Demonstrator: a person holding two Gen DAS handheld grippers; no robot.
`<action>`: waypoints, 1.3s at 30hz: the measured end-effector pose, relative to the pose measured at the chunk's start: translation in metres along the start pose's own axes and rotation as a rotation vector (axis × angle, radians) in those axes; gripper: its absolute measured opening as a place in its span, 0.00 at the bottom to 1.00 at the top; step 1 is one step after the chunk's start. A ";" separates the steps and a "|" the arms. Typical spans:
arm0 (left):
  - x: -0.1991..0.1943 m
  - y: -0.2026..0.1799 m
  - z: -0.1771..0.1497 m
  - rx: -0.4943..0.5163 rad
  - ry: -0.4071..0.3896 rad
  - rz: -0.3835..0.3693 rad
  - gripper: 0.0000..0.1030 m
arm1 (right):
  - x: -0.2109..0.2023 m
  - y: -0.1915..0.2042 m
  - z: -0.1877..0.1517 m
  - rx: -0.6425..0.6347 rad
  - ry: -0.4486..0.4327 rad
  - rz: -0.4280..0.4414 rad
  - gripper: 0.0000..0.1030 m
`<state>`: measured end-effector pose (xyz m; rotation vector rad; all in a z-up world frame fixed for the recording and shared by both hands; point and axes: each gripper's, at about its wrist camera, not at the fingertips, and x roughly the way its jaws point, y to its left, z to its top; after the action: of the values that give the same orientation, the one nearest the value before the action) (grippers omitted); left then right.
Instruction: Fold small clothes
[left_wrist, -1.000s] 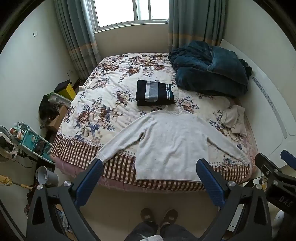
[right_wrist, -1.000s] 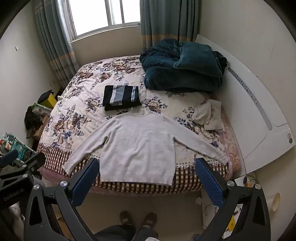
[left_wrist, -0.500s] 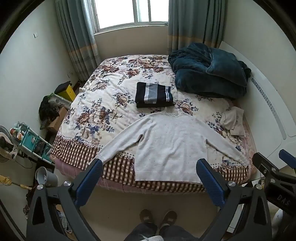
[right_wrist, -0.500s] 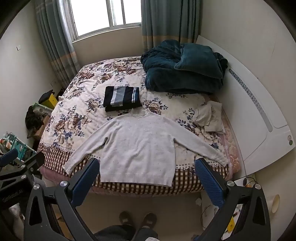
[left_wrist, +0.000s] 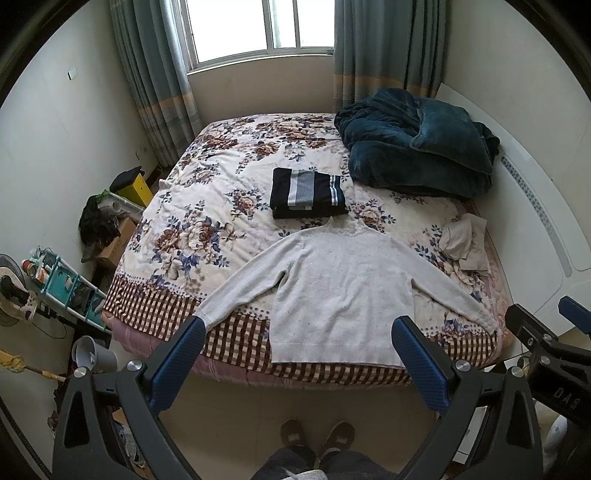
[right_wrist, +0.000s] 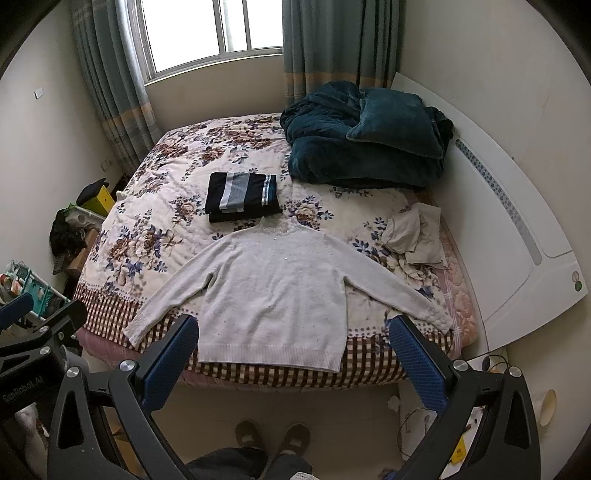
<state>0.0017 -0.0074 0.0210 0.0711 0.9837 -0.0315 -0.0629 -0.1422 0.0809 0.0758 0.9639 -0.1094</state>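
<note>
A pale grey sweater (left_wrist: 341, 291) lies flat and face up on the floral bed (left_wrist: 207, 225), sleeves spread, hem at the near edge. It also shows in the right wrist view (right_wrist: 275, 295). A folded dark striped garment (left_wrist: 308, 192) lies behind its collar, also seen from the right (right_wrist: 242, 197). A crumpled beige cloth (left_wrist: 463, 240) lies at the right edge of the bed. My left gripper (left_wrist: 297, 338) and right gripper (right_wrist: 293, 338) are both open and empty, held high above the floor, well short of the sweater's hem.
A heaped dark teal blanket (left_wrist: 417, 147) fills the far right of the bed. A white headboard (right_wrist: 517, 221) runs along the right side. Boxes, a teal rack (left_wrist: 62, 284) and clutter stand on the floor at left. The person's feet (left_wrist: 317, 434) stand before the bed.
Both views have tilted slightly so the bed sits a little lower in frame. The clothes have not moved and both grippers stay open.
</note>
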 end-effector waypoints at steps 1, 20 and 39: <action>-0.001 0.000 0.000 0.002 -0.002 0.000 1.00 | -0.001 0.000 0.001 -0.002 0.001 0.000 1.00; -0.002 -0.004 -0.001 0.002 -0.009 0.004 1.00 | -0.008 -0.001 0.006 -0.005 0.000 0.004 1.00; -0.009 -0.008 -0.001 0.001 -0.023 -0.002 1.00 | -0.018 -0.001 0.007 -0.008 -0.014 -0.001 1.00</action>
<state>-0.0041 -0.0152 0.0275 0.0705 0.9609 -0.0346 -0.0677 -0.1434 0.1001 0.0670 0.9508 -0.1065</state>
